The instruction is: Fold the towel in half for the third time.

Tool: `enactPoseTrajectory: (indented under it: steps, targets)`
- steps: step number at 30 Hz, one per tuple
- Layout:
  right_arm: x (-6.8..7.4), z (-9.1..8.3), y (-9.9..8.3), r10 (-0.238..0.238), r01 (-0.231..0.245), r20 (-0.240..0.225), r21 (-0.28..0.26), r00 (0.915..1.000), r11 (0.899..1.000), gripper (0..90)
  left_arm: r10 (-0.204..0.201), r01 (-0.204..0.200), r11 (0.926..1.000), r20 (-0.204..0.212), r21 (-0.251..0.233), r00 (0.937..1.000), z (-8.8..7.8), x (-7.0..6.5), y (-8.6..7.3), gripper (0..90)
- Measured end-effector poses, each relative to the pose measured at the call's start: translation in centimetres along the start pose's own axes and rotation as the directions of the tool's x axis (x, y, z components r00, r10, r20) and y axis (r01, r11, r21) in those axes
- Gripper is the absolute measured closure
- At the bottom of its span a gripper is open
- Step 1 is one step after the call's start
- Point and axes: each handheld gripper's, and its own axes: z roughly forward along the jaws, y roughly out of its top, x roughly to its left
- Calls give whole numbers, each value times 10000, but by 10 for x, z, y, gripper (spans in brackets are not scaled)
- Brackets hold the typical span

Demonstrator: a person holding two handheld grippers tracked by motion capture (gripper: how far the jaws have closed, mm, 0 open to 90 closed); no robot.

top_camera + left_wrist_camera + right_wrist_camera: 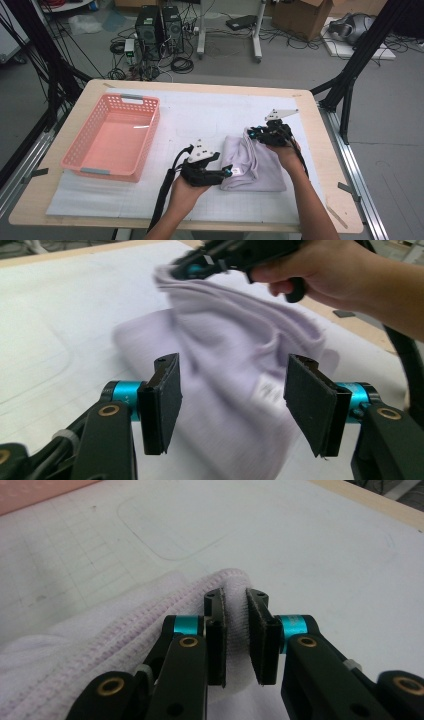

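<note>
Work in hand: folding a lilac cloth (252, 162) on the white mat (200, 115), pink basket (112, 137) waiting w/ nothing in it at abt 9 o'clock of the cloth.

Cloth, where: lay right of table centre, partly folded, a white tag facing the near-left corner; far corner was lifted off the mat.

R gripper (235, 607): jaws pinched tight on the cloth's stitched hem, fabric squeezed between both pads. In the high view it sat at the cloth's 12 o'clock, hand (285, 150) behind it.

L gripper (230, 395): jaws stood apart, nothing pressed between the pads; cloth lay just past them, tag side, not touched as far as I could tell. From above it sat at the cloth's 9 o'clock, pointing toward 3.

Cloth vs claws: R claw on the far hem, L claw just beside the near-left edge, the bulk of the fabric between the two.

Doing it well (my guess): keep R's pinch firm & low so the lifted hem doesn't slip; bring L in level, take the edge layers together near the tag, not a single ply; then carry the fold over w/o dragging the bottom layer across the mat.

Risk: a loose L bite would prob. pull one layer only & undo the fold.
</note>
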Motion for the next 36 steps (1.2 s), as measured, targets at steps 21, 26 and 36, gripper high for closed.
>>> enactPoseTrajectory:
  steps: [21, 26, 36]
  targets:
    - [24, -88, -67, 1214, -1167, 1929, -360, 9737, 9925, 464, -560, 535, 9973, -507, -506, 9971, -43, 48, -50, 382]
    - [44, -85, -90, 1364, -1358, 1205, -130, 9833, 9906, 507, -498, 463, 9973, -611, -573, 9969, -48, 49, -53, 382]
    - [49, -81, -103, 1632, -1638, 582, 49, 9849, 9865, 851, -453, 392, 9959, -728, -820, 9963, -49, 52, -58, 383]
